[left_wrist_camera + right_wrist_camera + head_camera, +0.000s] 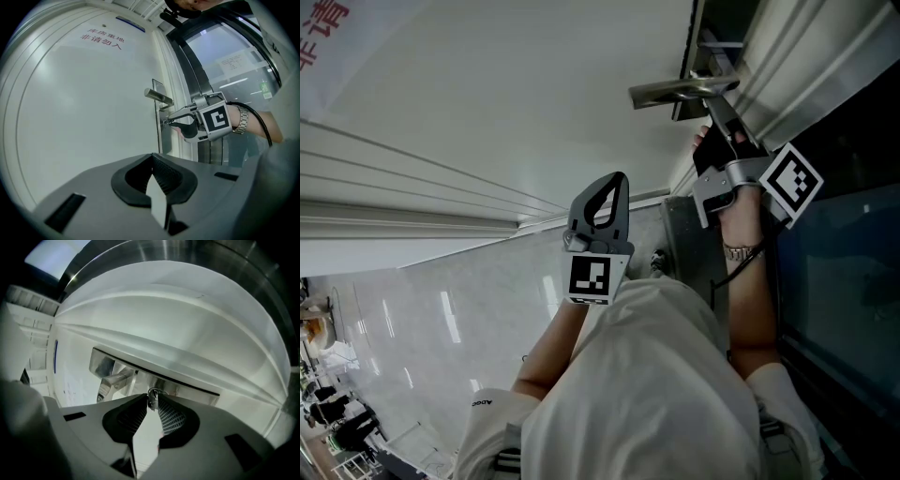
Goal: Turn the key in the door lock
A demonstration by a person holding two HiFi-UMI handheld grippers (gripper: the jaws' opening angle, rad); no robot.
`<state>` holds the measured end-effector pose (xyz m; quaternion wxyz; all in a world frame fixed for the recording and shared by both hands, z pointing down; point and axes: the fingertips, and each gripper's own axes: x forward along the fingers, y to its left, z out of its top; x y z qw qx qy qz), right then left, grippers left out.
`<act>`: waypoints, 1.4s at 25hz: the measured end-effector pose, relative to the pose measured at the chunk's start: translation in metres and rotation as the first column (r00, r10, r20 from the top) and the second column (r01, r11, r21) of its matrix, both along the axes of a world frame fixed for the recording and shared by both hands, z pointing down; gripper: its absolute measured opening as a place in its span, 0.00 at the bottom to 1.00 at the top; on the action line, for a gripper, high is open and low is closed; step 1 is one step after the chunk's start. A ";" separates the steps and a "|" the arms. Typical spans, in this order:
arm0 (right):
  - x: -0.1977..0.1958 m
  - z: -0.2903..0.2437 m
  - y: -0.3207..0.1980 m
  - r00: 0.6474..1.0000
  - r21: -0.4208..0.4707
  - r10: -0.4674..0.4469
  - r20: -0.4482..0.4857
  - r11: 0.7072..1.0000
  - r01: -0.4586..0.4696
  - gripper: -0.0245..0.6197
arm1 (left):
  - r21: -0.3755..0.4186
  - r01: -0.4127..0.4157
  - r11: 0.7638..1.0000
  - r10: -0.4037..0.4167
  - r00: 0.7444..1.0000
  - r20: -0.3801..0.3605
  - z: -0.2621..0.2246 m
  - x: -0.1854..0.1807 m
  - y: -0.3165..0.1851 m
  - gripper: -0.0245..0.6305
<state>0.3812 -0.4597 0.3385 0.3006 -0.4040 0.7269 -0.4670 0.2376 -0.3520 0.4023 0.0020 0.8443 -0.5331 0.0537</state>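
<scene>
A small metal key (152, 398) with a ring sits in the lock of the white door (506, 94), just below the silver lever handle (680, 91). My right gripper (151, 400) points level at the lock. The key's head is between its tips, with a narrow gap showing beside the key, so the jaws stand slightly open. The left gripper view shows the right gripper (165, 123) reaching the lock plate under the handle (158, 97). My left gripper (617, 180) hangs back from the door, shut and empty, and its pads meet in its own view (152, 157).
A steel lock plate (140, 376) carries the handle and lock. Right of the door runs a metal frame (712, 262) and a dark glass panel (834, 272). A red sign (102, 38) is printed high on the door. A pale glossy floor (441, 319) lies below.
</scene>
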 end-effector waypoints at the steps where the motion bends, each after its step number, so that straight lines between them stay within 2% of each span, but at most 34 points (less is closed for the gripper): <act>1: -0.002 -0.001 0.001 0.999 0.014 -0.011 -0.048 1.000 0.011 0.11 | -0.001 0.000 1.000 0.000 1.000 -0.001 0.000 0.000 0.000 0.05; 4: -0.013 -0.002 0.007 0.992 0.041 -0.058 -0.114 0.997 0.063 0.12 | -0.004 0.000 1.000 0.000 1.000 0.001 0.002 0.001 0.000 0.05; 9: -0.030 0.007 0.024 0.985 0.043 -0.110 -0.134 0.992 0.117 0.09 | -0.007 -0.005 1.000 0.005 1.000 -0.001 0.003 0.001 0.001 0.05; 10: -0.035 0.009 0.029 0.980 0.051 -0.122 -0.156 0.990 0.131 0.05 | -0.007 -0.004 1.000 0.004 1.000 -0.003 0.003 -0.001 0.001 0.05; 16: -0.054 0.027 0.051 0.939 0.053 -0.124 -0.320 0.987 0.149 0.04 | -0.009 0.004 1.000 -0.004 1.000 -0.017 0.004 -0.012 0.001 0.05; 19: -0.063 0.035 0.062 0.888 0.081 -0.101 -0.449 0.985 0.153 0.04 | -0.011 0.016 1.000 -0.016 0.999 -0.032 0.005 -0.021 0.001 0.05; 24: -0.088 0.041 0.080 0.766 0.174 -0.041 -0.641 0.965 0.198 0.04 | -0.008 0.035 0.999 -0.035 0.997 -0.062 0.003 -0.039 0.003 0.05; 30: -0.120 0.061 0.104 0.633 0.204 -0.041 -0.773 0.929 0.310 0.04 | -0.013 0.058 0.998 -0.059 0.994 -0.091 0.005 -0.058 0.013 0.05; 35: -0.163 0.088 0.129 0.564 0.171 -0.101 -0.820 0.896 0.409 0.04 | -0.055 0.093 0.994 -0.099 0.990 -0.098 0.022 -0.087 0.029 0.05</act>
